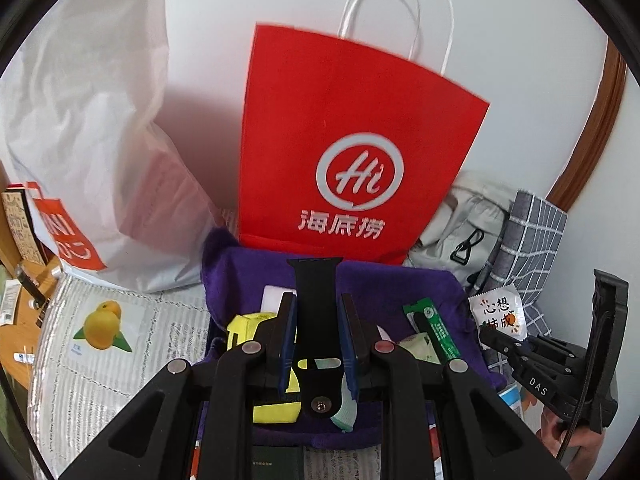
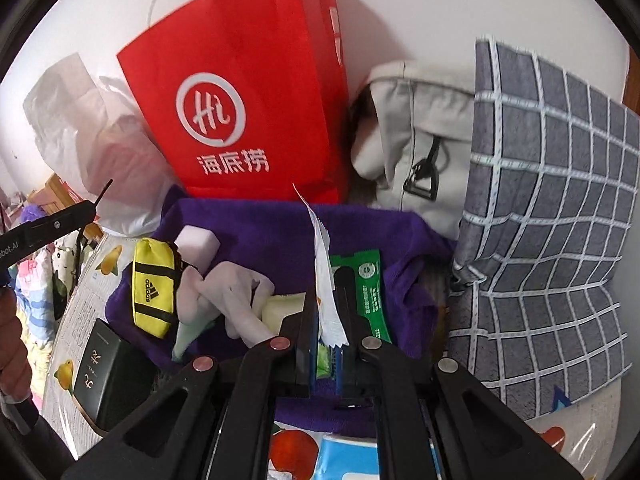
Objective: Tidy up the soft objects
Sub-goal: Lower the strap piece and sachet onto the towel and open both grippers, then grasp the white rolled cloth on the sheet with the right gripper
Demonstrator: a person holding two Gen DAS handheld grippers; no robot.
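The left gripper (image 1: pixel 318 334) holds a black strap (image 1: pixel 316 312) upright between its pads, jaws narrowed onto it, the strap's notched end rising ahead of the fingertips and its riveted end hanging back toward the wrist. The right gripper (image 2: pixel 325 344) is closed thin on a white sachet (image 2: pixel 326 292), seen edge-on, which stands up out of the jaws and leans slightly forward; in the left wrist view the same white packet with dark characters shows at the right gripper's tip. Both grippers hover over a purple towel (image 2: pixel 248 224) spread just below and ahead of them. Left of the right gripper's fingers on the towel lie a yellow mini bag (image 2: pixel 154 286), a pale crumpled cloth (image 2: pixel 236 296) and a white block (image 2: pixel 196 242); just right of its fingers lies a green packet (image 2: pixel 370 288). Straight ahead, past the towel's far edge, stands a red paper bag (image 1: pixel 348 148), with a white plastic bag (image 1: pixel 92 132) to its left and a grey pouch (image 2: pixel 424 140) and checked cushion (image 2: pixel 548 200) to its right. The step in hand looks like lifting out the bits that are not soft, so the towel's soft things stay together. Next, each gripper likely needs to carry its item clear of the towel, probably toward the red bag's mouth, which is high and out of clear view, so the lift must rise before opening.
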